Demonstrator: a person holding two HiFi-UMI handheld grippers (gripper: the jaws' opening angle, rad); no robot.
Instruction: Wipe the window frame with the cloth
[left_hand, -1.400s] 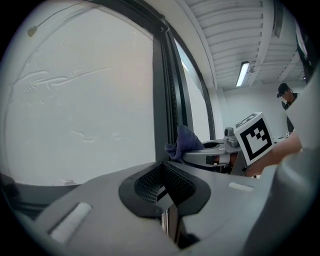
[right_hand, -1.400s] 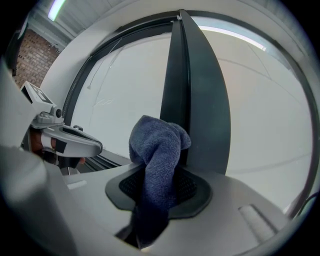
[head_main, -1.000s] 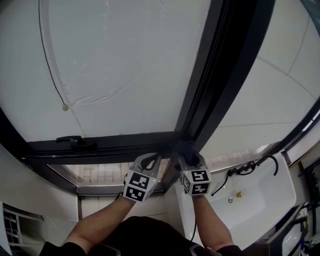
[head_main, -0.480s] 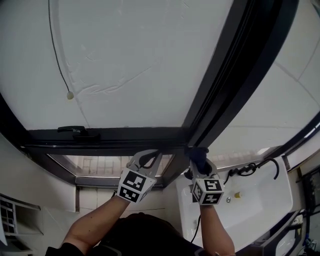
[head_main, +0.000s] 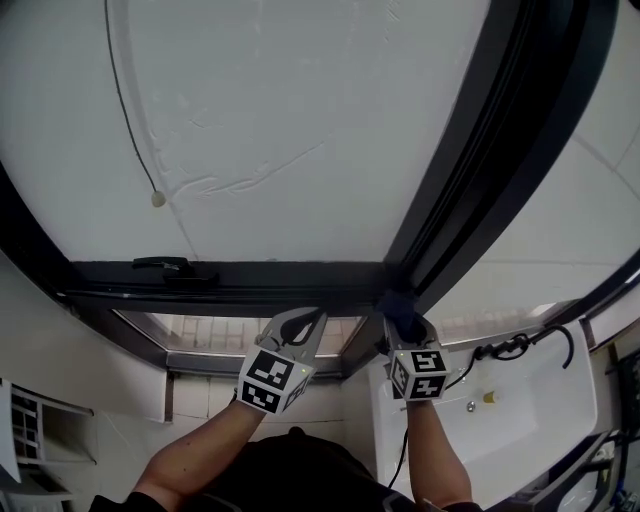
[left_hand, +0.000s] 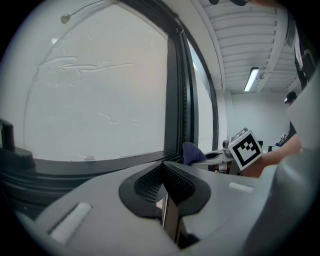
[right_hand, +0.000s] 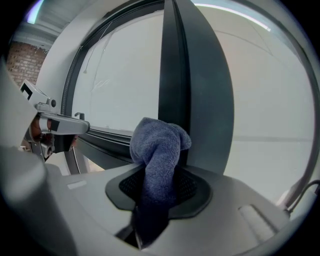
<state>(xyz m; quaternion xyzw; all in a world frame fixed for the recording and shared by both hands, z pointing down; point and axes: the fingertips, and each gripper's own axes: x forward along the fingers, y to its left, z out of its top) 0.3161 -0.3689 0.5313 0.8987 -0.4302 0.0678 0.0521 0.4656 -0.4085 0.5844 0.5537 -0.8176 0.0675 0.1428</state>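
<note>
Both forearms reach up towards the window. The right tongs (head_main: 401, 316) clamp a blue terry cloth (right_hand: 159, 150) and press it into the lower corner of the dark metal window frame (head_main: 250, 275). The left tongs (head_main: 301, 322), closed on nothing, point at the frame's lower edge just beside them. A white basin (head_main: 520, 400) sits below to the right.

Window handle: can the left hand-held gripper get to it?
Probably yes. The window handle sits on the window frame, left of the left hand-held gripper. Nothing stands between them, and its jaws are shut and empty.
</note>
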